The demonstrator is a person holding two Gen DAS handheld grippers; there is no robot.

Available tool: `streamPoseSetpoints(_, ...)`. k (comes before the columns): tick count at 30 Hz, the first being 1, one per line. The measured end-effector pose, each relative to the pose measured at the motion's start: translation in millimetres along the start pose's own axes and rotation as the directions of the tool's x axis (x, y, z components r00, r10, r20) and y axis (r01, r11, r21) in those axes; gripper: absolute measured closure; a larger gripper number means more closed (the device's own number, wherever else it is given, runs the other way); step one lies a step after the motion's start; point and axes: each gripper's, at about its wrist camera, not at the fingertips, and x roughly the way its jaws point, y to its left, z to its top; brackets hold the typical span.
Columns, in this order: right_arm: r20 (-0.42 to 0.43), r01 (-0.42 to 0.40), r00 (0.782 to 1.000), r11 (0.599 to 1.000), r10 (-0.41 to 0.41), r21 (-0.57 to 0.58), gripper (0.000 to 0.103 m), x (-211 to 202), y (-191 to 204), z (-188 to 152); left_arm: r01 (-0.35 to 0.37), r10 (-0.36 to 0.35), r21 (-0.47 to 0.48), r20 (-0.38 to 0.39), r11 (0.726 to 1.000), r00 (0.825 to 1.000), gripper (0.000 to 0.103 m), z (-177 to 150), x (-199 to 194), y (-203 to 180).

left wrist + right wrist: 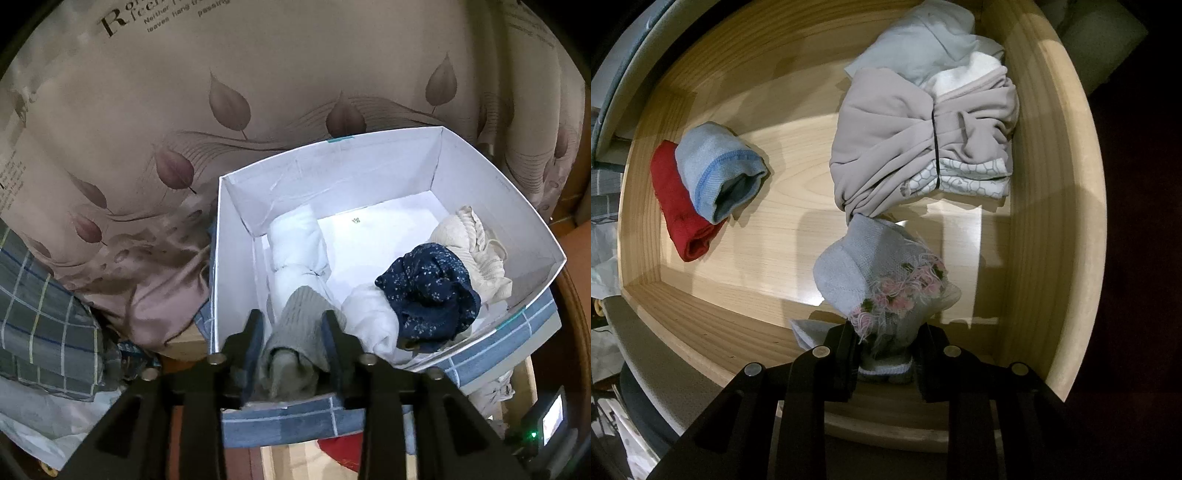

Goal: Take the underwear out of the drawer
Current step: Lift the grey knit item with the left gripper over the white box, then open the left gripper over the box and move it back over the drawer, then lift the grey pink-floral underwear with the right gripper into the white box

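In the left wrist view my left gripper [293,321] is shut on a grey ribbed rolled garment [295,339] over the near edge of a white box [236,266]. The box holds a white roll [295,240], another white roll [373,317], a navy dotted piece [428,291] and a cream knit piece [469,243]. In the right wrist view my right gripper [886,332] is shut on a light blue-grey rolled underwear with pink floral trim [875,273], held above the floor of the wooden drawer [1052,184].
In the drawer lie a red roll [676,206] and a light blue roll [716,170] at the left, and a taupe bundle [916,147] over pale folded cloth at the back right. A leaf-print bedspread [184,110] and a plaid cloth [40,317] lie beside the box.
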Motion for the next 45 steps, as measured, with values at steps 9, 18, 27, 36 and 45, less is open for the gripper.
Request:
streamPoseSetpoints(9,-0.002,0.001,1.0,1.0,-0.001,-0.001,0.081,3.1,0.9,-0.2,-0.025,0.025,-0.004,0.029,1.0,0.999,0.058,-8.7,-26.3,2.6)
streamPoseSetpoints(18,-0.007,0.012,1.0,1.0,-0.012,-0.001,0.08,6.1,2.9,0.8,-0.03,0.033,-0.049,0.062,0.998,0.998,0.058,-48.2,-56.9,11.4)
streamPoseSetpoints(27,-0.008,0.03,1.0,1.0,-0.03,-0.007,0.08,9.4,9.6,1.2,-0.041,0.042,-0.099,0.006,0.994,0.999,0.051,-128.5,-60.5,7.1)
streamPoseSetpoints(36,-0.002,0.065,0.998,0.998,-0.065,-0.023,0.08,10.5,18.4,-0.2,-0.061,0.039,-0.159,-0.142,0.985,0.989,0.051,-201.3,-10.8,-3.1)
streamPoseSetpoints(45,0.047,0.081,0.996,0.996,-0.079,-0.034,0.08,5.4,27.3,-5.1,-0.056,0.02,-0.176,-0.203,0.983,0.979,0.051,-228.9,19.6,-20.5)
